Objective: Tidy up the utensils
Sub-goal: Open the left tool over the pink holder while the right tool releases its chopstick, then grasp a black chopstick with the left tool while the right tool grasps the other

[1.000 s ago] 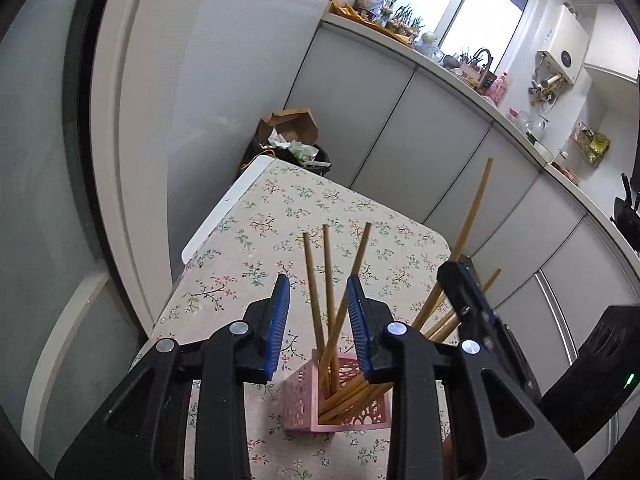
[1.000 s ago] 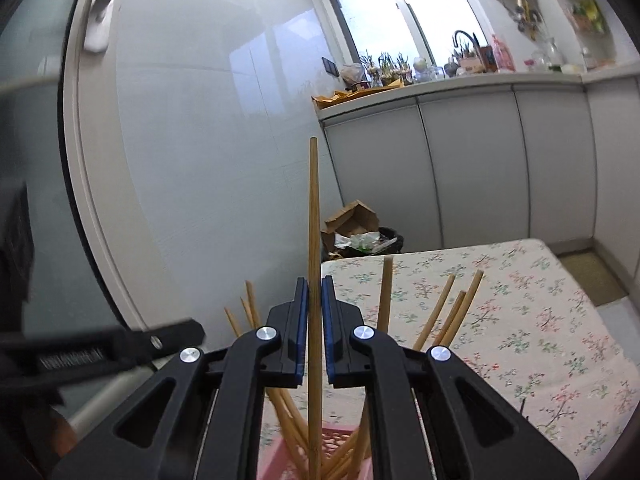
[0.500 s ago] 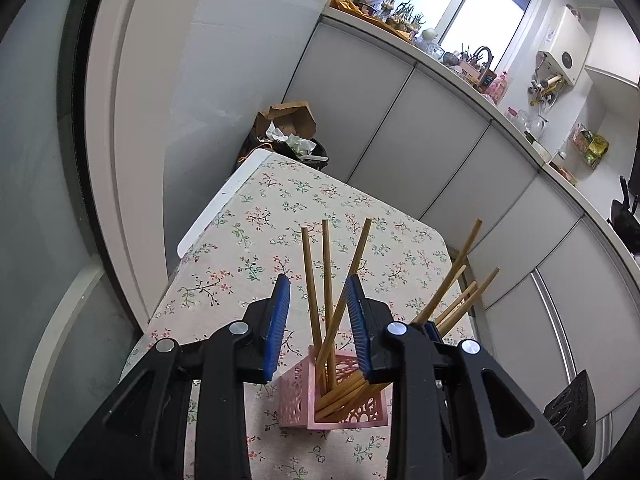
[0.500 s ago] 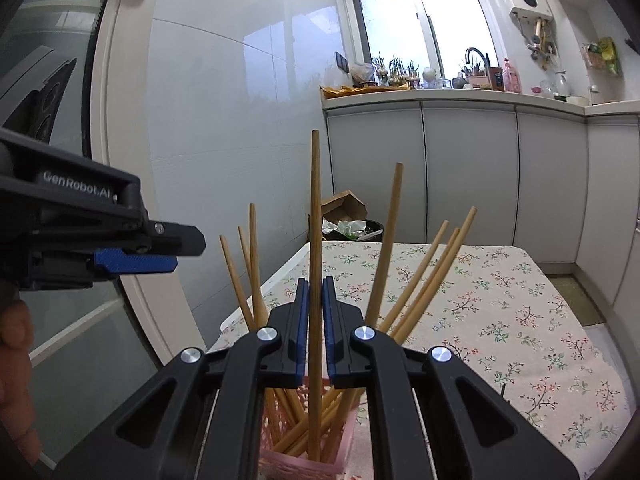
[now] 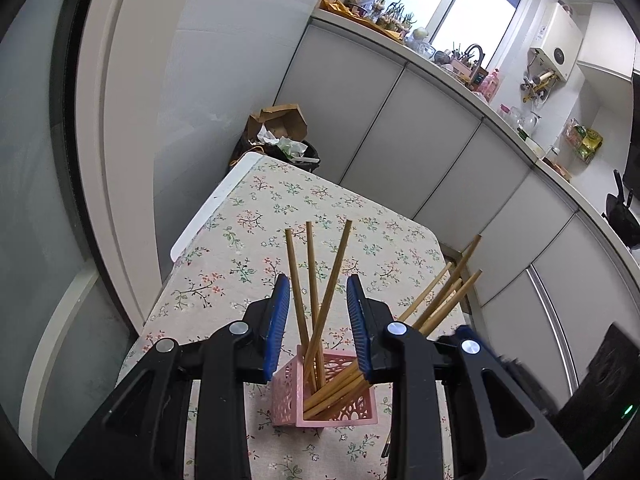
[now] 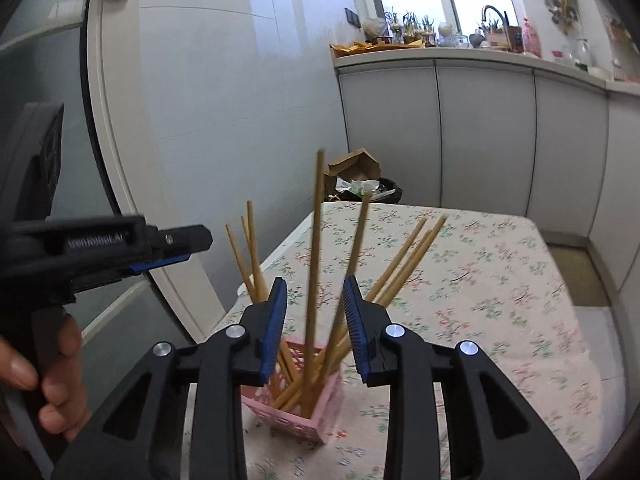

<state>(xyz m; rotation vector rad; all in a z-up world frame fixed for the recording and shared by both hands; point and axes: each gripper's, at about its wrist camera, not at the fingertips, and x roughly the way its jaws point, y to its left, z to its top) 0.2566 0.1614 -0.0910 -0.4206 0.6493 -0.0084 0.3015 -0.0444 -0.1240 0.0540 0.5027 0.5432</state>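
Your table [image 5: 256, 216], under its floral cloth, runs from the near edge toward the grey cabinets, and the only task things on it sit close to you: a pink lattice holder [image 5: 326, 408] standing upright on the cloth with the wooden chopsticks [image 5: 316, 288] fanned out of its open top, some leaning left and a bunch leaning right, which is how loose sticks settle in a square cup. Your right gripper [image 6: 314, 320] hangs just above the holder with its jaws opening; the tallest chopstick [image 6: 318, 216] stands between the pads but neither pad presses it, so it looks freed to rest in the cup. Your left gripper [image 5: 314, 320] hovers over the same holder, jaws parted and gripping nothing, the sticks merely showing through the gap, probably waiting its turn.
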